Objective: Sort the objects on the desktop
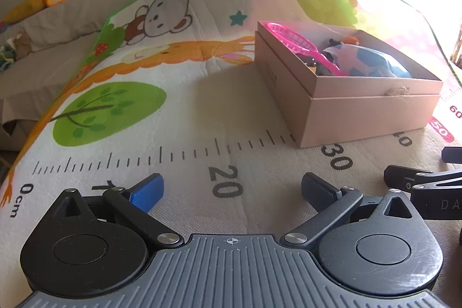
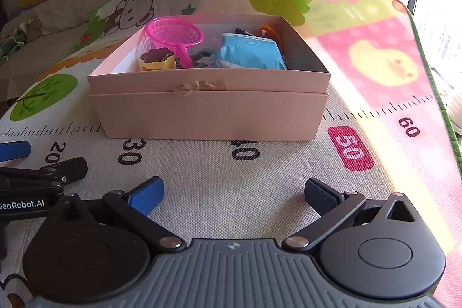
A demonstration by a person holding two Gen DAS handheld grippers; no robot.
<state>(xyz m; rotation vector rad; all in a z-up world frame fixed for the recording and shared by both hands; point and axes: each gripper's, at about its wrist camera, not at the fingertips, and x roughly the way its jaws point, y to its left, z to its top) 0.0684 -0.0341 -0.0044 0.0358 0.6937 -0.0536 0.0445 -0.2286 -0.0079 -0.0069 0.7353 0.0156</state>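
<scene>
pink box (image 2: 208, 111) ahead of right hand-held gripper (image 2: 232, 197), apart; jaws wide.

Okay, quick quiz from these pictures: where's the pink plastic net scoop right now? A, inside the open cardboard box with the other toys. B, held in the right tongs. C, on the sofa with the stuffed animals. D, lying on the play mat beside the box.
A: the pink net scoop sits inside the open box, next to a blue packet, while the right tongs stand open and empty over the mat.
</scene>
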